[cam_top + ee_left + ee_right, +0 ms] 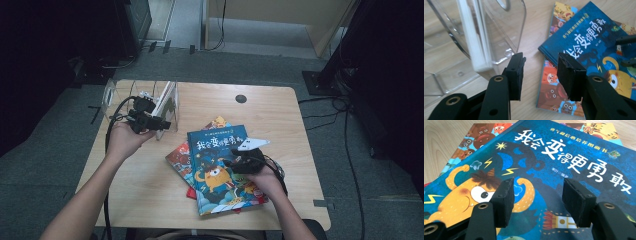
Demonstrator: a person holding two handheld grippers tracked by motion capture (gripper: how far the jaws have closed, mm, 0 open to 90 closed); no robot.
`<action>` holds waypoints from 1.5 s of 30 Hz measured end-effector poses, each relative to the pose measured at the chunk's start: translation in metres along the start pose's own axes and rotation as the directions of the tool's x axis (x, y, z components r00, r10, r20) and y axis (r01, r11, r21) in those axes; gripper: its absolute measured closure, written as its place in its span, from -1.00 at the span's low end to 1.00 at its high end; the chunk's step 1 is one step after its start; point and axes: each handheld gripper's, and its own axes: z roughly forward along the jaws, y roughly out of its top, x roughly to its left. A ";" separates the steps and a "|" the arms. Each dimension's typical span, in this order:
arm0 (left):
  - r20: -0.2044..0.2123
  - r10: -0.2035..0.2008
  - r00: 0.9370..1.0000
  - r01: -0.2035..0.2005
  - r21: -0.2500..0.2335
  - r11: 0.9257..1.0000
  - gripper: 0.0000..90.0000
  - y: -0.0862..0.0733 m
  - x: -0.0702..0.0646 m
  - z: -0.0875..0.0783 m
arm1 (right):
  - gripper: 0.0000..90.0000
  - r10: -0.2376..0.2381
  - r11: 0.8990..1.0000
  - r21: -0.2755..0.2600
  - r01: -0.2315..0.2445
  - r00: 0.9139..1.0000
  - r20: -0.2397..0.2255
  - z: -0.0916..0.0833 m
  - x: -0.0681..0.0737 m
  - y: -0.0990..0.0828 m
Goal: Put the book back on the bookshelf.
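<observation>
Lab or studio: lone table; floor cables; dark stands.

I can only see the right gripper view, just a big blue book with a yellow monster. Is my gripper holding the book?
Observer: No. In the high view the right hand-held gripper hangs over the blue book with its jaws open.
Operator: Is it the only book?
Observer: No, the blue book lies on top of a pile; the left gripper view shows an orange book under it.
Operator: Where's my other gripper?
Observer: The left hand-held gripper is at the table's left, open, beside a clear plastic rack.
Operator: Is anything in the rack?
Observer: Yes, one white-edged book stands in it.
</observation>
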 end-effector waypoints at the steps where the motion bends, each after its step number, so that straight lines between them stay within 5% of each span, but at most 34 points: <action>1: 0.001 0.004 1.000 -0.004 0.003 1.000 0.26 -0.003 -0.001 0.001 | -0.03 0.002 1.000 0.000 -0.002 1.000 0.001 0.000 0.000 0.000; 21: 0.060 0.035 0.998 -0.034 -0.023 0.999 0.31 -0.037 -0.021 0.026 | 0.01 0.002 1.000 0.016 -0.002 1.000 -0.002 -0.001 -0.005 -0.003; 34: 0.096 0.079 0.992 -0.082 0.018 0.997 0.32 -0.052 -0.035 0.048 | 0.01 0.011 1.000 0.009 -0.011 1.000 0.014 -0.006 -0.007 -0.009; 43: 0.141 0.059 0.988 -0.061 0.013 0.998 0.31 -0.061 -0.038 0.061 | 0.04 0.027 1.000 -0.002 -0.027 0.999 0.036 -0.014 -0.010 -0.016; 45: 0.147 0.066 0.987 -0.069 0.019 0.997 0.51 -0.063 -0.040 0.063 | 0.14 0.037 0.999 -0.008 -0.037 0.998 0.047 -0.018 -0.012 -0.019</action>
